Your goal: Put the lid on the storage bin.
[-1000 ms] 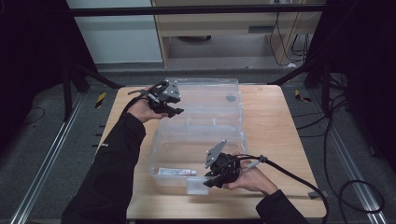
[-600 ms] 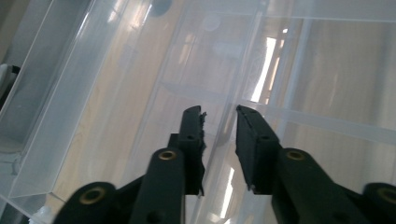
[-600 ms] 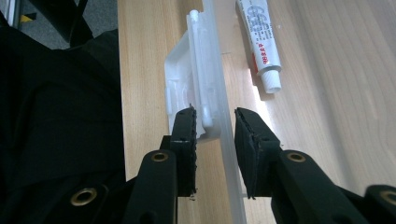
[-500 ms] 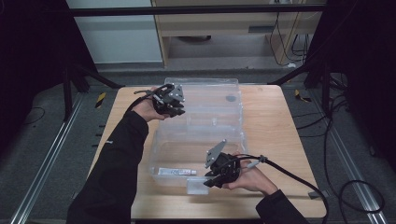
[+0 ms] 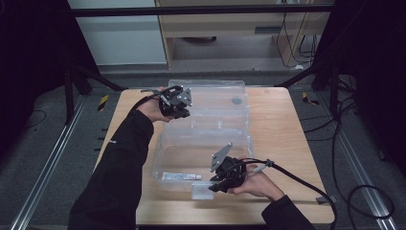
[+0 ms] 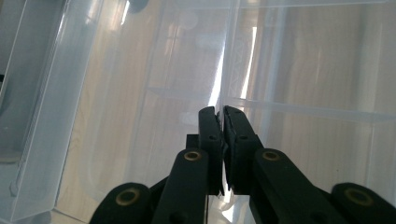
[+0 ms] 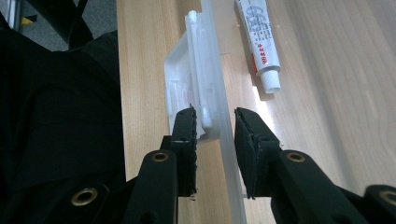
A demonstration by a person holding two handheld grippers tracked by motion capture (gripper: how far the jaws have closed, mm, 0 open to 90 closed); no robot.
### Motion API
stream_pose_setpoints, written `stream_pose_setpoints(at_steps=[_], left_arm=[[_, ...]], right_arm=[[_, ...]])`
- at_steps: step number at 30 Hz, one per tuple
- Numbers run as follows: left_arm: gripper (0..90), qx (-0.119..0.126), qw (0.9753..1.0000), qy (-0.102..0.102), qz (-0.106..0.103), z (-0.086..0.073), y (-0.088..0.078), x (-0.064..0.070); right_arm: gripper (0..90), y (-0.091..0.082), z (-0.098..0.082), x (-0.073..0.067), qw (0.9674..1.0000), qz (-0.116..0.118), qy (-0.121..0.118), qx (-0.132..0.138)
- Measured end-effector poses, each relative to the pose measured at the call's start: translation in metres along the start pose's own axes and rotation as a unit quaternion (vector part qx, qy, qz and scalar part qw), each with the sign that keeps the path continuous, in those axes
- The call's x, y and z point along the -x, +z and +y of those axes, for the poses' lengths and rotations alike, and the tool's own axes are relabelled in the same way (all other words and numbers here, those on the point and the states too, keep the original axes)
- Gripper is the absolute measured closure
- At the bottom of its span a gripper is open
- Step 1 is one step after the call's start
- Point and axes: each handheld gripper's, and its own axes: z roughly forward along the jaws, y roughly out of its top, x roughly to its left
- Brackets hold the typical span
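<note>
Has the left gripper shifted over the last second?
Yes. In the high view the left gripper has moved rightward and slightly nearer, from the clear box's far left corner to over its lid.

Clear glossy plastic box (image 5: 206,120), pale matt wood table (image 5: 282,129), smooth white tube (image 7: 259,39)

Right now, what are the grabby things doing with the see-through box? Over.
Left gripper shut on the clear box's open lid. Right gripper open, fingers straddling the front wall at the latch. Tube lies inside. Nothing in the way.
</note>
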Motion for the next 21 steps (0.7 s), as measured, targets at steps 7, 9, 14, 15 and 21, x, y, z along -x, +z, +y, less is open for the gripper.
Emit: stream_pose_setpoints(at_steps=[7,9,14,15,21], left_arm=[[88.5,-0.013,0.9999,0.007,-0.004,0.002,-0.008,0.006],[88.8,-0.011,0.9999,-0.001,-0.009,0.001,-0.011,0.01],[89.4,-0.007,0.9999,-0.004,-0.011,0.004,-0.02,0.018],[89.4,-0.008,0.9999,-0.005,-0.009,0.005,-0.023,0.021],[89.4,0.007,0.9999,-0.001,-0.009,0.005,-0.036,0.035]], right_arm=[[69.7,0.0,0.0,-0.001,1.0,0.006,0.004,-0.004],[69.7,0.0,-0.001,-0.002,1.0,0.004,0.001,-0.005],[69.8,0.0,0.0,-0.003,1.0,0.0,0.002,-0.006],[69.8,0.0,0.0,-0.003,1.0,-0.001,0.001,-0.006],[69.9,0.0,-0.001,-0.004,1.0,-0.005,0.0,-0.005]])
